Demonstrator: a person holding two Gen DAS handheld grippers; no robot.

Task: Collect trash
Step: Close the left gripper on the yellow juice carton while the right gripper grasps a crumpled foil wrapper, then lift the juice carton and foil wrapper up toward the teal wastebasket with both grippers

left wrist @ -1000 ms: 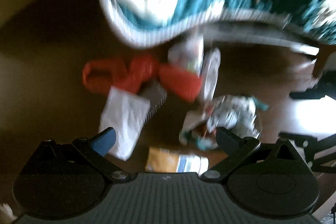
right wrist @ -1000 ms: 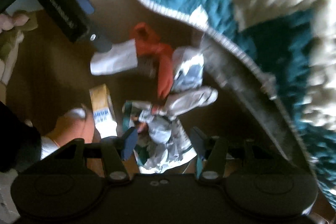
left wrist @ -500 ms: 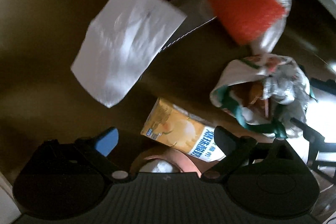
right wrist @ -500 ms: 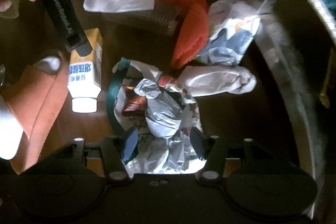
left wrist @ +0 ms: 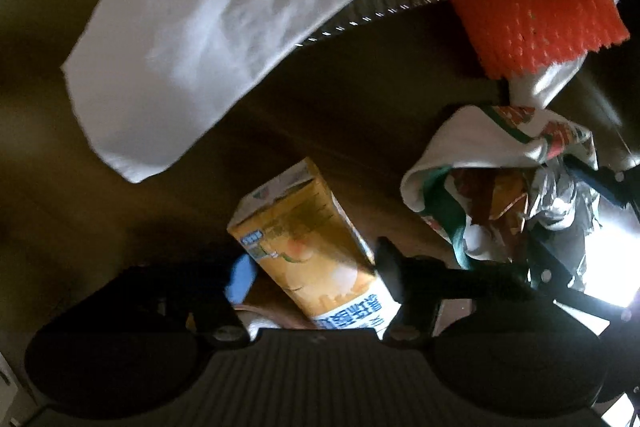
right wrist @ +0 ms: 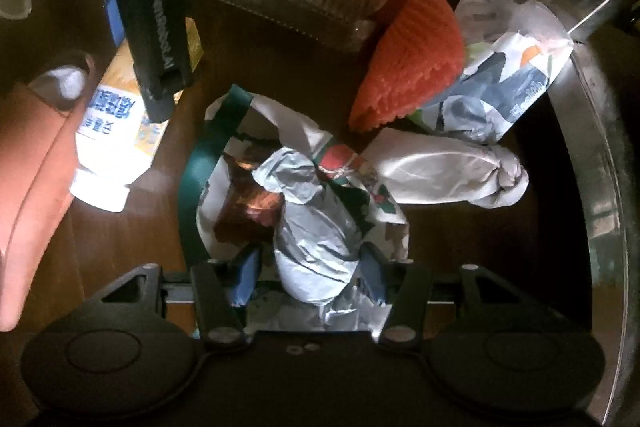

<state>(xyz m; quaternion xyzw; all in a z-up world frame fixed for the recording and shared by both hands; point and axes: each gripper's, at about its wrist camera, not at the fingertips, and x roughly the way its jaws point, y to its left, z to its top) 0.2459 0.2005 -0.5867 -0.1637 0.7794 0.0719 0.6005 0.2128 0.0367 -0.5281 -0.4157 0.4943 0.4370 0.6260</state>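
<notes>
so the left hand-held gripper [left wrist: 312, 267] straddles the juice carton [left wrist: 308, 243], spread but not clamped, and the right hand-held gripper [right wrist: 310, 273] brackets the crumpled wrapper [right wrist: 316, 247] the same way, each lined up to pinch.

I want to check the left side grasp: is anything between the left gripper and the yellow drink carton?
Nothing visible. The yellow drink carton already lies between the open fingers of the left gripper; the white paper and crumpled wrapper lie apart from it.
</notes>
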